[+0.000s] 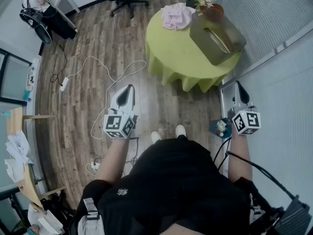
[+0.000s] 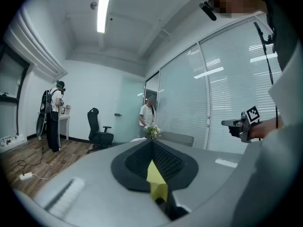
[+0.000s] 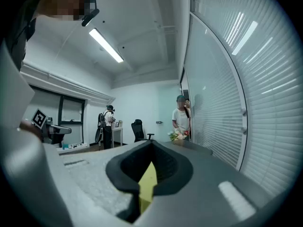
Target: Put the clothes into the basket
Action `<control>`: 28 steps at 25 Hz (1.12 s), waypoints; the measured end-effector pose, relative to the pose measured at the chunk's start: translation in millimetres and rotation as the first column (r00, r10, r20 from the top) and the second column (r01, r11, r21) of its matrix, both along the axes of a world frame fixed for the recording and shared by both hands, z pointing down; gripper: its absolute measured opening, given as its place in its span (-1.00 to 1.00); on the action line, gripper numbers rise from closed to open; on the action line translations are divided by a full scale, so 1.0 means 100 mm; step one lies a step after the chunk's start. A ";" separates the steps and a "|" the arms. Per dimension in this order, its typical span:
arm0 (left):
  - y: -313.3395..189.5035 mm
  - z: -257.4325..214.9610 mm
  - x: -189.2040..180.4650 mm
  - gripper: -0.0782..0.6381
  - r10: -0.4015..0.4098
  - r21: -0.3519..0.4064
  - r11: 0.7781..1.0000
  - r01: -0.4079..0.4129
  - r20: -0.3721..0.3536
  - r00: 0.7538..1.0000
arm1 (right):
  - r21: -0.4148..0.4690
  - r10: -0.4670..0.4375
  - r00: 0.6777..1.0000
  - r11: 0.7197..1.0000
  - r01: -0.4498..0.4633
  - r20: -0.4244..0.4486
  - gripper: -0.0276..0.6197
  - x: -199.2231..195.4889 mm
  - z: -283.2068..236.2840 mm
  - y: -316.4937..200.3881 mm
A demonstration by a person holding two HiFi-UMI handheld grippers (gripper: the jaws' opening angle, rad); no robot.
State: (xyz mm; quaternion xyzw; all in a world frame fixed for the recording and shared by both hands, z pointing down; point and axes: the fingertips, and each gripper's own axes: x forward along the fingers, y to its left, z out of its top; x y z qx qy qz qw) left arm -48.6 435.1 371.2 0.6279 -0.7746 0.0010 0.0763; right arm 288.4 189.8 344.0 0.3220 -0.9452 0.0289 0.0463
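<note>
Nothing of the job looks done yet. The crumpled pale pink clothes (image 1: 176, 16) lie in a heap on the far side of the round table with the yellow-green cloth (image 1: 171, 53), just beside the grey-brown rectangular basket (image 1: 203, 40) that stands on the same table, toward its right edge. From the head view I cannot tell whether anything already lies inside the basket; its inside shows only a lighter lining.

I am standing back on the wood-plank floor (image 1: 98, 48), well apart from the table. The left hand-held gripper (image 1: 129, 88) is out in front of me over the floor, pointing roughly toward the table. Its own view shows the jaws (image 2: 152, 143) closed together with nothing between them. The right hand-held gripper (image 1: 240, 87) is close to the slatted wall at my right side. In its view the jaws (image 3: 151, 144) likewise meet at the tips, and it carries nothing.

So, as I judge it, the whole task is left: walk up to the table, open a hand-held gripper, take hold of the pink clothes, lift them over the basket's rim and let go. The cloth is soft and bunched, so a loose fold may trail outside the basket and need a second tuck.
</note>
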 end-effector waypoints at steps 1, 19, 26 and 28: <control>-0.02 -0.02 -0.02 -0.76 -0.001 0.012 1.000 0.001 0.004 1.000 | 0.005 -0.002 1.000 1.000 0.002 -0.001 -0.91 -0.03 0.01 0.00; 0.15 -0.25 -0.70 -0.76 0.054 0.070 0.996 -0.057 0.046 0.997 | 0.039 0.043 0.999 0.998 -0.044 0.013 -0.91 -0.66 -0.08 0.44; 0.03 -0.21 -0.91 -0.76 0.066 0.074 0.995 -0.069 0.040 0.997 | 0.030 0.006 1.000 1.000 -0.006 -0.006 -0.91 -0.97 -0.07 0.36; -0.03 -0.19 -1.03 -0.76 0.047 0.074 0.996 -0.050 0.033 0.998 | 0.033 0.000 1.000 0.999 0.000 0.003 -0.91 -1.11 -0.06 0.25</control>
